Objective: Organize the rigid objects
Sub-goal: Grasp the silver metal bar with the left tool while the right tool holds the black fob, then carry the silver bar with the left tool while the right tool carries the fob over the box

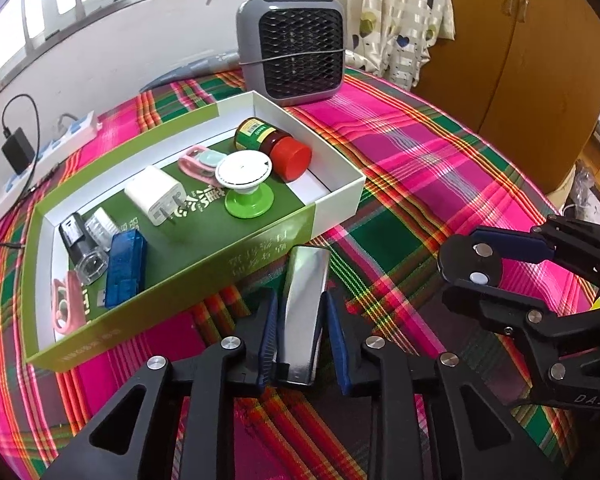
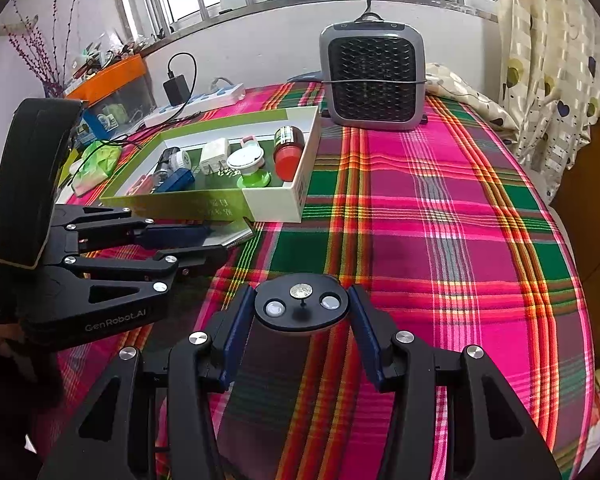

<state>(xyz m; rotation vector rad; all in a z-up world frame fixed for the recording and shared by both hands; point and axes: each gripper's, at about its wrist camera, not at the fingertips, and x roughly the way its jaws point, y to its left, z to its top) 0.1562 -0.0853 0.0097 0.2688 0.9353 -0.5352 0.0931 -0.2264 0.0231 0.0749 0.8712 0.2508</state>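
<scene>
We clamp left gripper [image 1: 300, 344] on silver metal bar [image 1: 302, 312] mid-length: stiff, slick. Right gripper [image 2: 300, 336] clamped on black cylinder [image 2: 302, 308].

Box [image 1: 332, 204] on cloth [image 1: 420, 152], heater [image 1: 296, 44] behind, jar [image 1: 276, 146] inside.

Grey fan heater [image 1: 292, 46] on plaid cloth [image 1: 420, 152]; power strip [image 1: 52, 148], black adapter [image 1: 17, 150] at left.
</scene>
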